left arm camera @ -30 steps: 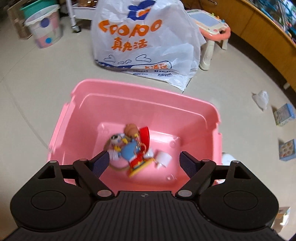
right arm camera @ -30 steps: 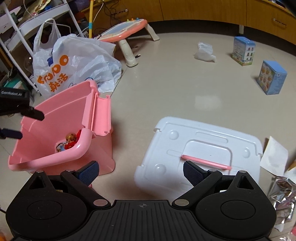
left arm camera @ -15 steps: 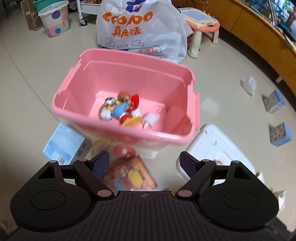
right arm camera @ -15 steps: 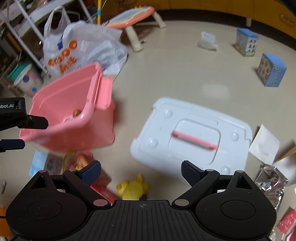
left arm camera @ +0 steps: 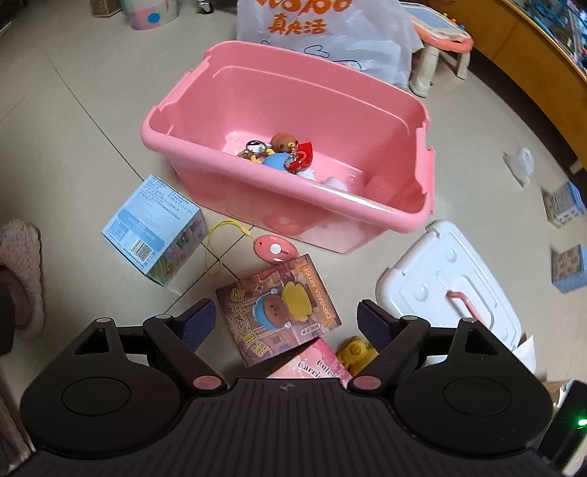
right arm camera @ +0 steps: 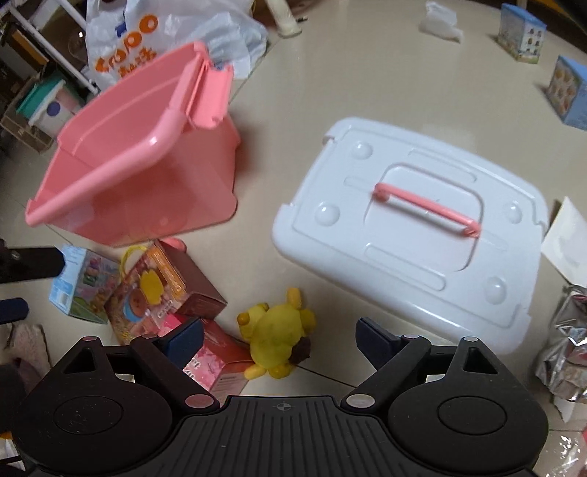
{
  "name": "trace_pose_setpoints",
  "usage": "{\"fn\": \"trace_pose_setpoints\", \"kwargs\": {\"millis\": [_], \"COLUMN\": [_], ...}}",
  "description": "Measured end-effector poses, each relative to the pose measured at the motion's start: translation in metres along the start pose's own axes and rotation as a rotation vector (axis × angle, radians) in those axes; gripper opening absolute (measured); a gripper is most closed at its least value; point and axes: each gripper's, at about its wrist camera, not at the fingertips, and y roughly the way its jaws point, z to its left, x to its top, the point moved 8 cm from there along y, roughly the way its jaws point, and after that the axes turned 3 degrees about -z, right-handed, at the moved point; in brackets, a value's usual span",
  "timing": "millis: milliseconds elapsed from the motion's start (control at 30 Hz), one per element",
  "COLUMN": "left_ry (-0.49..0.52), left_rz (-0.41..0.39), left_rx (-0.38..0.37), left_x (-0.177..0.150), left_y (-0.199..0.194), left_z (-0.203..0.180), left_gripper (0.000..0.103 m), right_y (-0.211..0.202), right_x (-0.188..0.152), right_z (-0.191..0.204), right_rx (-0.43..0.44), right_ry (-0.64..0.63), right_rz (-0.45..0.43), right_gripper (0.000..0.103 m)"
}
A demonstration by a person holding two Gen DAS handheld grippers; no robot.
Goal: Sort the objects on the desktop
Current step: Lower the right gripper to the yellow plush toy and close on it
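Note:
A pink storage bin [left arm camera: 205, 154] stands on the floor with several small toys [left arm camera: 282, 154] inside; it also shows in the right wrist view [right arm camera: 146, 190]. My left gripper [left arm camera: 286, 324] is open and empty, above a brown picture box [left arm camera: 279, 312]. A pink oval toy [left arm camera: 273, 249] on a yellow cord and a blue box [left arm camera: 154, 227] lie beside the bin. My right gripper [right arm camera: 279, 337] is open and empty, just above a yellow plush [right arm camera: 279, 330]. A pink box [right arm camera: 216, 359] lies next to the plush.
The bin's white lid [right arm camera: 414, 227] with a pink handle lies flat to the right. A white shopping bag [left arm camera: 323, 33] and a toy easel [left arm camera: 440, 40] stand behind the bin. Blue boxes [right arm camera: 568, 91] and silver wrappers [right arm camera: 565, 348] lie at the right.
Both grippers have pulled back from the bin and lowered toward the floor. The boxes, pink oval toy and yellow plush have come into view. Both stay open and empty.

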Motion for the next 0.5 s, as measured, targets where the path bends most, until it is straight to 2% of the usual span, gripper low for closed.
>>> {"fn": "trace_pose_setpoints", "kwargs": {"millis": [133,400,500], "left_ry": [0.004,-0.008,-0.045], "left_rz": [-0.001,0.056,0.082], "left_rx": [-0.023,-0.018,-0.023], "left_x": [0.004,-0.007,-0.014], "left_y": [0.007,0.028,0.034], "left_z": [-0.003,0.012,0.022], "left_gripper": [0.086,0.086,0.086], "right_y": [0.018,0.049,0.058], "right_x": [-0.002,-0.011,-0.014], "right_z": [0.001,0.002,0.001], "right_rx": [0.001,-0.034,-0.052], "right_ry": [0.004,-0.037,-0.048], "right_rz": [0.035,0.087,0.099], "right_gripper": [0.088,0.090,0.090]}}
